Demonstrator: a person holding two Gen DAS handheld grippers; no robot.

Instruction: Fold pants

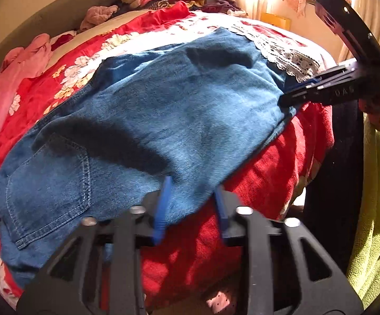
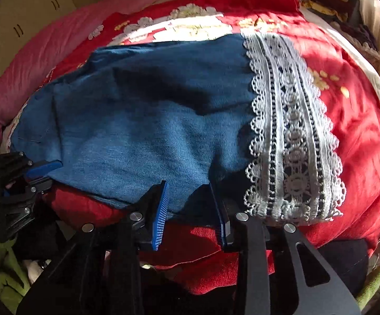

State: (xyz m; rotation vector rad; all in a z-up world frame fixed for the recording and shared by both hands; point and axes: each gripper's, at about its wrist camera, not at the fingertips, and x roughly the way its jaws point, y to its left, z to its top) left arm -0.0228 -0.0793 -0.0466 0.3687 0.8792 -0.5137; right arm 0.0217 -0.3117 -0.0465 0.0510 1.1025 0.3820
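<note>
The blue jeans [image 1: 142,120] lie on the red floral bedspread [image 1: 263,173], one leg already laid over the other, back pocket at eight o'clock, lace cuff [image 2: 289,131] at three o'clock. Both tongs stand released: the left gripper [image 1: 192,210] straddles the near edge, and the right gripper [image 2: 192,210] is likewise parted. I'd reckon the lengthwise fold is done; the crosswise folds remain.

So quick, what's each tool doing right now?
Left tool: open, jeans edge between its pads, not pinched.
Right tool: open, jeans edge between its pads.
</note>
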